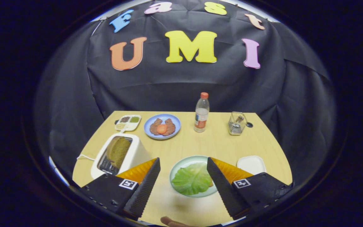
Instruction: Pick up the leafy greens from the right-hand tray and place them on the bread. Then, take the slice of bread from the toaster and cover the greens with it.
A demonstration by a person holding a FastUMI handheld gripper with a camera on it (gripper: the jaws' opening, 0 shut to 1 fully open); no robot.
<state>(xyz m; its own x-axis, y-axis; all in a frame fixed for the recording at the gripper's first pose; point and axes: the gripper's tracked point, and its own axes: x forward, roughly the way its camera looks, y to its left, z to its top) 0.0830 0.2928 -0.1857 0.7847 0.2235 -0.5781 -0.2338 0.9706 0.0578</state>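
Observation:
A green lettuce leaf (191, 180) lies on a pale green plate (181, 164) just ahead of my fingers, covering what looks like bread, of which a small edge shows at the leaf's right. My gripper (183, 162) is open, its fingers (143, 186) spread wide to either side of the plate, holding nothing. A white toaster (118, 156) stands left of the left finger with a brown slice of bread (118, 151) upright in its slot. A small white tray (251, 164) sits beyond the right finger, with nothing on it.
At the table's far side stand a sectioned dish of seasonings (128, 122), a blue plate (151, 121) with meat and a tomato slice, a water bottle (201, 113) and a wire holder (237, 123). A fingertip (172, 222) shows at the near edge.

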